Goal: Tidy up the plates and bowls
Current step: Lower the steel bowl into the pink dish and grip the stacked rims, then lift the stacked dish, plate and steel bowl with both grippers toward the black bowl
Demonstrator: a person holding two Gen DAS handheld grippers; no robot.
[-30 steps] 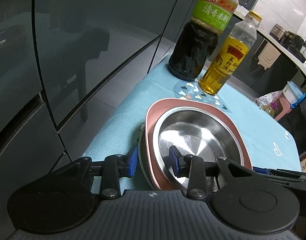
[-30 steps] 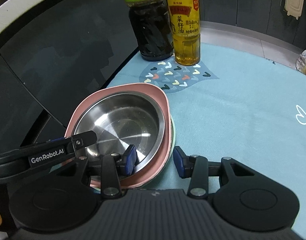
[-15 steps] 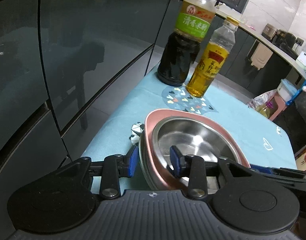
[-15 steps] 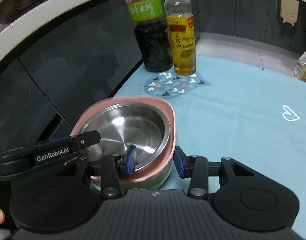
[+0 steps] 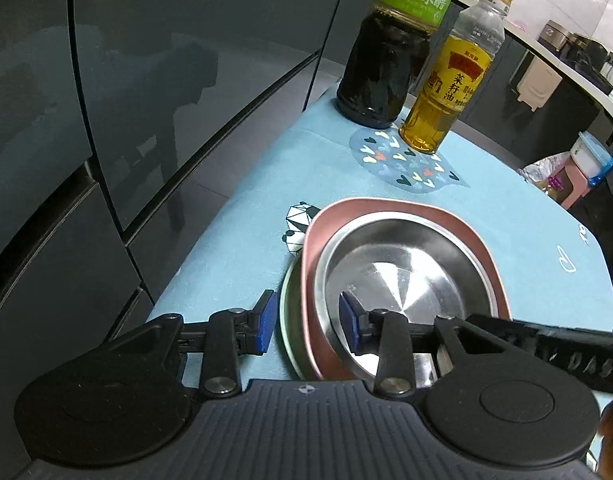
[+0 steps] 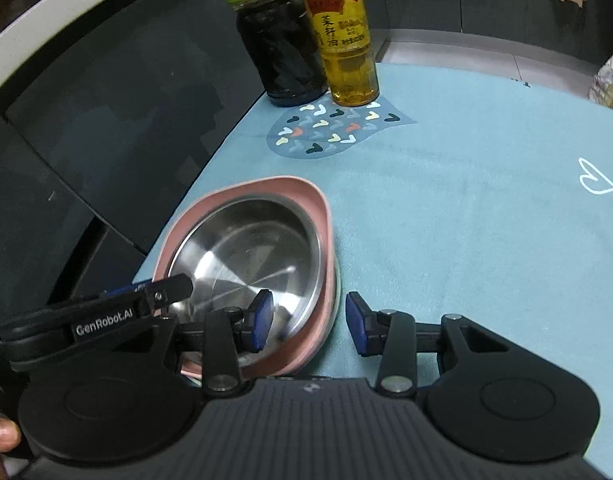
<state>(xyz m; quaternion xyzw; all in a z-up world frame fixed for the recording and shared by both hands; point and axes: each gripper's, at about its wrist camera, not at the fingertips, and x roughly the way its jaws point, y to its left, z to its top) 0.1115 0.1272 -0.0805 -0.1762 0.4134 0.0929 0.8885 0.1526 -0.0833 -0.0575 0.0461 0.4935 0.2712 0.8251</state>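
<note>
Stack built, both hand-held grippers straddling its rim.
We see the steel bowl [image 5: 406, 280] nested in the pink plate [image 5: 386, 210], over a pale dish [image 5: 288, 320], on the desk [image 6: 466, 220]. Left gripper [image 5: 306, 326] and right gripper [image 6: 308, 322] are open, gripping nothing. Stacking looks done; we judge only moving it remains.

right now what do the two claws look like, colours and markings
Both match: the left claw and right claw have matte black linkage arms with silver pivot screws, blue pads on the fingertips, round black discs either side and a ribbed dark grey body. White GenRobot.AI lettering runs along the left claw's finger. No cables visible.
</note>
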